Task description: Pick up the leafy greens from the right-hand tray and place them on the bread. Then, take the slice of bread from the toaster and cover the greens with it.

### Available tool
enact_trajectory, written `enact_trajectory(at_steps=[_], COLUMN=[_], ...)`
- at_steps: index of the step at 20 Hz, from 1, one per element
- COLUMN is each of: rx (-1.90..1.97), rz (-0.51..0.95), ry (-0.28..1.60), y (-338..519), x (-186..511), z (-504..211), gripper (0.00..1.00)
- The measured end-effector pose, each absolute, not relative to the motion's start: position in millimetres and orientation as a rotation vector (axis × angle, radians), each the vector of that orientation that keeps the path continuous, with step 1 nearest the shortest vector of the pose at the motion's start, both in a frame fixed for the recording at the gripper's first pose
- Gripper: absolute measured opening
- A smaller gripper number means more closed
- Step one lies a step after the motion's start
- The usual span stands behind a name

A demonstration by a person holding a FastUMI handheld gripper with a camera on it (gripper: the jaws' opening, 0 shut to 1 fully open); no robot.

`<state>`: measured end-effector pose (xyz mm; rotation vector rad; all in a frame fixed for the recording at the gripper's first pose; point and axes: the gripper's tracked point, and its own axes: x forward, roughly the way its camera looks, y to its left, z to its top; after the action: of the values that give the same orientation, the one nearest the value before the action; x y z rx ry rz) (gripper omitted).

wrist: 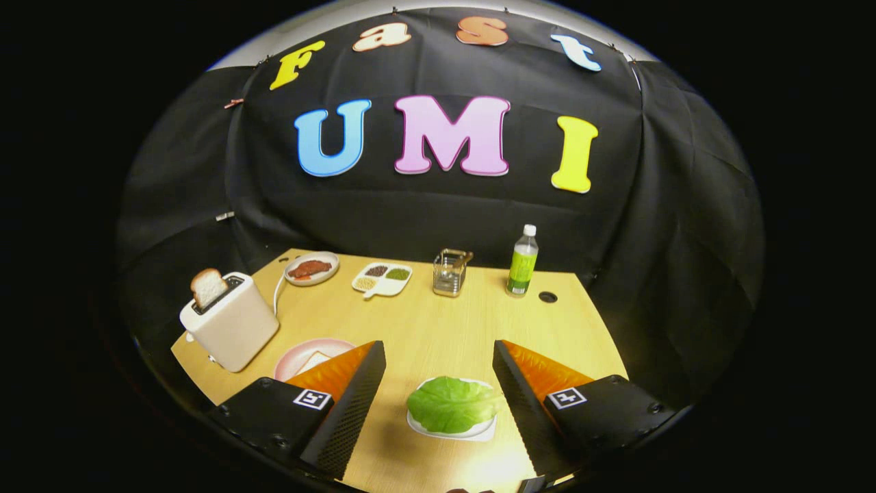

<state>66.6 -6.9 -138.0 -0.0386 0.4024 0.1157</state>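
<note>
Two fingers of the gripper (438, 397) stand wide apart and hold nothing; the black pads and orange backs point forward over the wooden table (438, 329). Between the fingers, touching neither one, the leafy greens (453, 404) lie flat on a small white tray (479, 433) on the table top. Beyond the left finger (342, 404), partly hidden by its tip, there is a pink plate (294, 356) with a slice of bread (316, 360) on it. Just beside this plate, further to the left, a white toaster (231, 327) stands near the table edge, and a second bread slice (208, 286) sticks up out of its slot, a little tilted. At the far side of the table, near the black cloth wall, four things stand in a row: a round plate with something reddish-brown (311, 268), a white divided dish (382, 279) with small heaps in its compartments, a clear container (449, 272), and a bottle with green label (523, 262). A dark round hole (547, 297) is in the table just beside the bottle.
</note>
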Motion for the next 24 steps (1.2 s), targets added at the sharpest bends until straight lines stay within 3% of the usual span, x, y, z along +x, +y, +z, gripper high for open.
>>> enact_trajectory(at_steps=[16,24], rx=[0.027,0.057], rz=[-0.008,-0.044], ry=[0.714,0.816], y=[-39,-43], x=[107,109], z=[-311,-357], gripper=[0.99,0.98])
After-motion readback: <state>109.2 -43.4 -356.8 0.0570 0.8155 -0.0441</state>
